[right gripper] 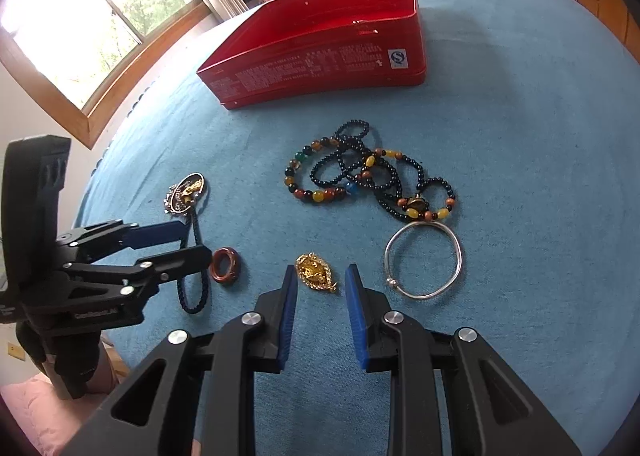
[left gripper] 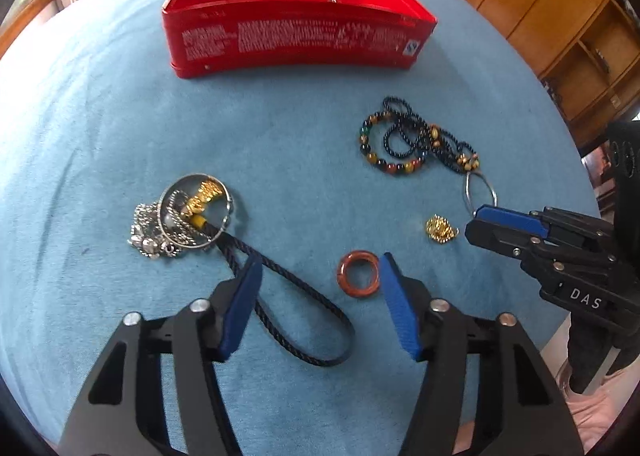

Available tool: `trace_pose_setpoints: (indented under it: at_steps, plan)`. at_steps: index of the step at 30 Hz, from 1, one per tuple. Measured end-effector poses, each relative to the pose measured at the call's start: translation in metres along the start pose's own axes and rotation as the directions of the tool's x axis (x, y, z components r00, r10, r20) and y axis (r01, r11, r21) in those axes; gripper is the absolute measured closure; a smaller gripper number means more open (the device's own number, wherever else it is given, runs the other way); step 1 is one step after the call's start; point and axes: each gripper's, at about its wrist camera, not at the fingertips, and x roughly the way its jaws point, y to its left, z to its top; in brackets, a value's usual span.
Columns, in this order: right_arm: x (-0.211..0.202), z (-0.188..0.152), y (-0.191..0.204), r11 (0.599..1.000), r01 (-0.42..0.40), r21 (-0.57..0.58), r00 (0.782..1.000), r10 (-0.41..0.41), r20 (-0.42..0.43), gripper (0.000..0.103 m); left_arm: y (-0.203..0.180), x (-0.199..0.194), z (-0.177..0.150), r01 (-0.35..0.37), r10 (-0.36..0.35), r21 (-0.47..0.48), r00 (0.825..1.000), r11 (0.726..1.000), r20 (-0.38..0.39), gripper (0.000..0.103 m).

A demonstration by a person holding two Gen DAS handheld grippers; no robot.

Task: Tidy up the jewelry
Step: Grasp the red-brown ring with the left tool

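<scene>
Tabletop [left gripper: 100,116]: covered in blue cloth that fills most of both views; all the jewelry is laid out on it.
Red box [left gripper: 296,36]: open-topped, seen at upper centre of the left wrist view, well apart from the jewelry; nothing can be made out inside it.
Left gripper [left gripper: 320,284]: seen at lower centre of its own view, tilted down at the cloth; the fingers [left gripper: 240,312] are released, nothing pressed between them. A dark braided cord [left gripper: 304,320] runs between them, and a reddish-brown ring [left gripper: 359,274] lies just inside the right finger.
Right gripper [right gripper: 322,284]: seen at lower centre of its own view; the fingers are parted narrowly and grasp nothing. A gold pendant [right gripper: 316,271] lies just ahead of the tips.
Beaded bracelets [right gripper: 360,172]: heaped at centre of the right wrist view, dark and multicoloured.
Silver bangle [right gripper: 424,260]: seen right of the pendant, touching the bead heap.
Silver-and-gold cluster [left gripper: 184,216]: seen at centre left of the left wrist view, at the cord's far end.
</scene>
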Motion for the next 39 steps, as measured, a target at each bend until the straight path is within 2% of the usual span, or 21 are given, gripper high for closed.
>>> trace_pose_setpoints:
  at_steps: [2,10,16,19,20,23,28,36,39]
  plan:
    - [0.000,0.000,-0.001,1.000,-0.002,0.003,1.000,0.002,0.001,0.077,0.000,0.004,0.003,0.002,-0.002,0.010,1.000,1.000,-0.030,0.060]
    - [0.000,0.002,-0.005,1.000,-0.008,0.015,1.000,0.008,0.005,0.077,-0.008,0.012,0.010,0.005,-0.002,0.048,0.998,0.999,-0.062,0.061]
    - [0.001,0.003,-0.007,1.000,-0.013,0.021,1.000,0.013,0.000,0.077,-0.015,0.019,0.009,-0.008,0.015,0.093,0.997,0.996,-0.081,0.067]
    - [0.004,0.004,-0.007,1.000,-0.014,0.023,1.000,0.014,-0.004,0.077,-0.020,0.021,0.009,0.013,-0.004,0.104,0.996,0.994,-0.087,0.080]
    - [0.004,0.004,-0.007,1.000,-0.017,0.023,1.000,0.017,-0.006,0.077,-0.023,0.022,0.008,0.020,-0.009,0.110,0.996,0.994,-0.094,0.088]
    - [0.006,0.005,-0.006,1.000,-0.018,0.026,1.000,0.018,-0.010,0.077,-0.027,0.025,0.008,0.028,-0.016,0.124,0.995,0.992,-0.097,0.094]
    - [0.010,0.006,-0.003,1.000,-0.017,0.012,1.000,0.017,-0.021,0.077,-0.011,0.022,0.012,0.108,-0.104,0.054,0.991,0.993,-0.085,0.096]
    - [0.019,0.010,-0.003,1.000,-0.006,0.007,0.998,0.007,-0.062,0.077,0.011,0.001,0.013,0.089,-0.088,0.022,0.995,0.996,-0.035,0.096]
    - [0.022,0.010,0.002,1.000,0.000,-0.011,0.997,-0.001,-0.072,0.071,0.014,-0.007,0.008,0.095,-0.095,0.019,0.995,0.995,-0.033,0.096]
